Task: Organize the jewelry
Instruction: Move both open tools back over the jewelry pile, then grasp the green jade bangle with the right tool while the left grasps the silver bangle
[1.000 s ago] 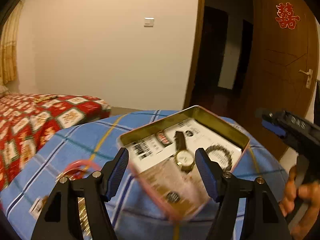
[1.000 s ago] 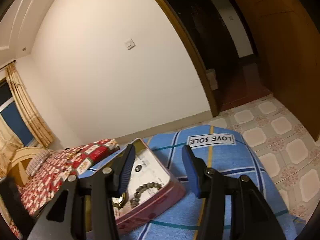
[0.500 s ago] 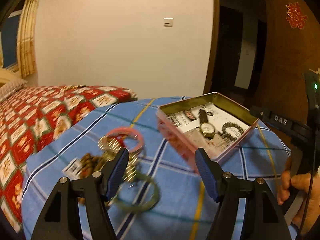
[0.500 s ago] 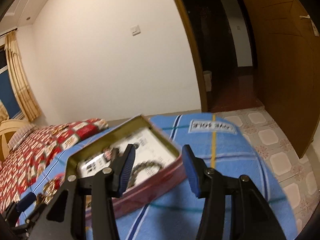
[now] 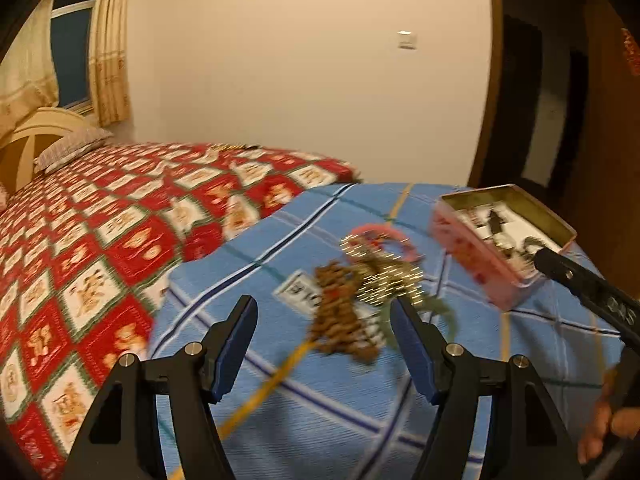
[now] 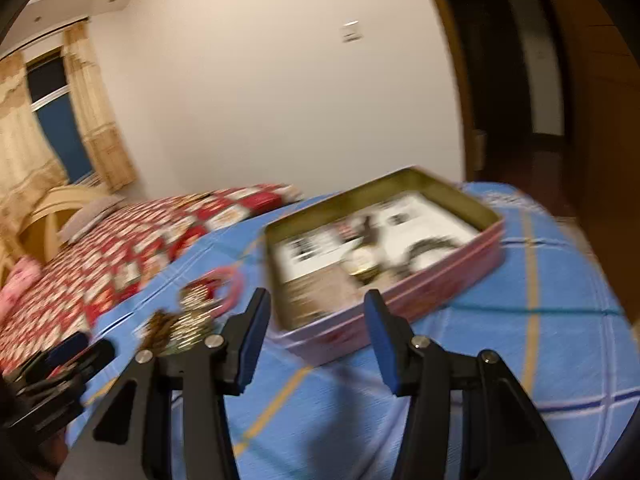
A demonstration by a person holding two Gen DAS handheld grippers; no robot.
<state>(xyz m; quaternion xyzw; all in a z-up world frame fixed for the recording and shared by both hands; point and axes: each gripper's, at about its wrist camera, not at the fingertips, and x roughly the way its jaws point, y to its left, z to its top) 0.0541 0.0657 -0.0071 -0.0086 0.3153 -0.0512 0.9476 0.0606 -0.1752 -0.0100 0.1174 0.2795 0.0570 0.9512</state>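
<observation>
Red patterned bedspread (image 5: pixel 120 216) at left, a pillow (image 5: pixel 70 148) at its head. Blue plaid cloth (image 5: pixel 360 408) over the work surface, adjoining the bedspread.

Pink tin (image 6: pixel 400 304), lid off, standing on the blue cloth toward the right; gold-coloured inner walls, printed paper lining the bottom. Inside the tin: a watch (image 6: pixel 362 258) with dark strap near the middle, a dark beaded bracelet (image 6: pixel 430 246) just beside it toward the right.

Loose jewelry heaped on the cloth left of the tin, apart from it: pink bangle (image 5: pixel 382 240) farthest back, sparkling gold chain (image 5: pixel 386 276) overlapping it, brown beaded string (image 5: pixel 340 316) nearest, green bangle (image 5: pixel 440 312) partly hidden behind the right finger of the left tool. Heap blurred; finer detail not legible. White printed label (image 5: pixel 298 290) under the heap.

Left gripper (image 5: pixel 324 344) released, jaws wide, empty, above the cloth short of the heap. Right gripper (image 6: pixel 316 340) released, jaws apart, empty, in front of the tin's near wall; contact not established. Hand (image 5: pixel 612 428) on the right tool's handle at lower right.
</observation>
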